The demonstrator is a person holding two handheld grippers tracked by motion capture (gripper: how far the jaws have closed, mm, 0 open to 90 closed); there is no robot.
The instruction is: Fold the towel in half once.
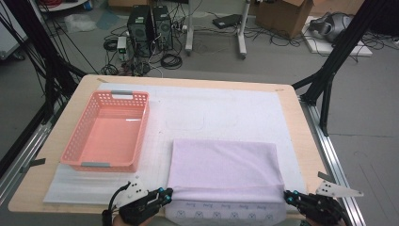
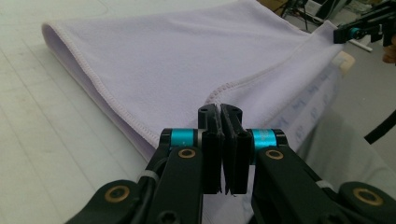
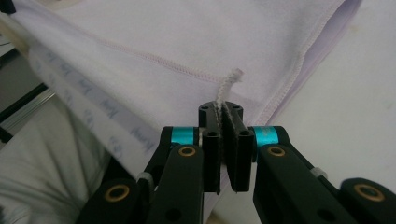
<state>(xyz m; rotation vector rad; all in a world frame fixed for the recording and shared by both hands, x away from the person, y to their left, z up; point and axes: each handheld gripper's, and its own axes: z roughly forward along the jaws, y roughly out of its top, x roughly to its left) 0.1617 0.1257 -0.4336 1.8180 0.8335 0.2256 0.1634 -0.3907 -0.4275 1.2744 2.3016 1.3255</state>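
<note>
A pale lilac towel [image 1: 223, 165] lies folded on the white mat, its near part hanging over the table's front edge with a printed border showing. My left gripper [image 1: 167, 192] is shut on the towel's near left corner. My right gripper [image 1: 288, 195] is shut on the near right corner. In the left gripper view my left gripper [image 2: 219, 108] pinches the stitched hem of the towel [image 2: 177, 65], and the right gripper [image 2: 348, 33] shows far off. In the right gripper view my right gripper [image 3: 220, 108] clamps a corner of the towel [image 3: 187, 42] that sticks up between the jaws.
A salmon-pink plastic basket [image 1: 89, 155] stands empty on the left of the white mat [image 1: 211, 108]. The wooden table [image 1: 291, 101] has black frame posts at both sides. Computers, cables and boxes lie on the floor beyond.
</note>
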